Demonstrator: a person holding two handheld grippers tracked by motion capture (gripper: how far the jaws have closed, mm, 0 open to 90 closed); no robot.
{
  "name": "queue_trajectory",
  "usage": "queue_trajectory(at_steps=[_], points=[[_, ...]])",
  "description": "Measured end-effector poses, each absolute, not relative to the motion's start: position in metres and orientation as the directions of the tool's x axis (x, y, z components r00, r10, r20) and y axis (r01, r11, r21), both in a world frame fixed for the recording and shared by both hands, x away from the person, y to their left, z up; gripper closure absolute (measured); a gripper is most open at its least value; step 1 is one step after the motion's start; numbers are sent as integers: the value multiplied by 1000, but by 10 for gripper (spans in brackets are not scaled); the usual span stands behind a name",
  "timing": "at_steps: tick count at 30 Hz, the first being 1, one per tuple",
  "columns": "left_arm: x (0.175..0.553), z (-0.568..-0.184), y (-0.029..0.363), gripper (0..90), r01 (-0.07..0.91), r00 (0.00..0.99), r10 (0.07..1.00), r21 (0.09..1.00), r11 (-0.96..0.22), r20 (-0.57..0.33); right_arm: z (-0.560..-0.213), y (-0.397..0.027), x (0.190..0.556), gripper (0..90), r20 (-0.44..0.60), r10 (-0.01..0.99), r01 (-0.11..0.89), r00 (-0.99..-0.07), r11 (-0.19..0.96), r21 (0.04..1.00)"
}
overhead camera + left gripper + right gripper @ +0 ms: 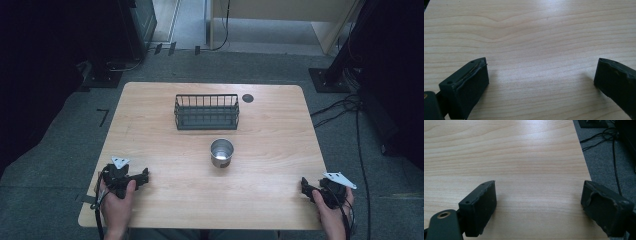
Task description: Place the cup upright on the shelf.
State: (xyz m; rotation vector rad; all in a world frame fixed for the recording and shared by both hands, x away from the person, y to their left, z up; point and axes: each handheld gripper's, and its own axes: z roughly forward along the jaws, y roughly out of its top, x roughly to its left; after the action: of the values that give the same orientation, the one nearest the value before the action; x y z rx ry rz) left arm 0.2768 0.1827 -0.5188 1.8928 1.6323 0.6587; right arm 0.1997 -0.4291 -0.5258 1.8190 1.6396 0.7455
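Left tool (141, 177): your left hand (117, 197) rests it at about 8 o'clock on the table (150, 125), near the front-left corner. In the left gripper view its jaws stand wide apart over bare wood with nothing between them.

Wire basket (206, 111): sits at about 12 o'clock from the table's middle, toward the far edge, upright and apparently empty. It looks like stiff dark wire, light for its bulk. The open rim is the place to drop something in from above.

Metal cup (221, 152): this is the thing nearest both tools. It stands upright near the table's middle, mouth up, at about 6 o'clock from the basket and clear of it. It lies at about 2 o'clock from your left tool and 10 o'clock from your right.

How the cup will handle: I judge it light, rigid and smooth. A polished wall is likely to slip between hard jaws, and a light cup tips easily if nudged.

Where to take hold: pinch one side of the rim, one jaw inside and one outside, or span the body low down if the jaws open far enough.

Right tool (305, 187): your right hand (332, 205) holds it at about 4 o'clock, at the front-right corner. In the right gripper view its jaws are spread wide, holding nothing, beside the table's edge.
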Motion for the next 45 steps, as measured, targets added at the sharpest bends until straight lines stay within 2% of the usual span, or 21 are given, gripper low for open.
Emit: queue_trajectory(at_steps=[13, 24, 45], points=[[277, -519, 183, 0, 720, 143, 990, 684, -112, 11, -520, -425, 199, 114, 54, 995, 685, 89, -101, 722], [277, -519, 183, 0, 720, 143, 990, 684, -112, 11, -502, -411, 202, 56, 81, 996, 667, 28, -79, 740], [277, -519, 183, 0, 720, 143, 990, 684, -112, 11, -484, -371, 222, 55, 106, 993, 644, -54, -46, 764]])
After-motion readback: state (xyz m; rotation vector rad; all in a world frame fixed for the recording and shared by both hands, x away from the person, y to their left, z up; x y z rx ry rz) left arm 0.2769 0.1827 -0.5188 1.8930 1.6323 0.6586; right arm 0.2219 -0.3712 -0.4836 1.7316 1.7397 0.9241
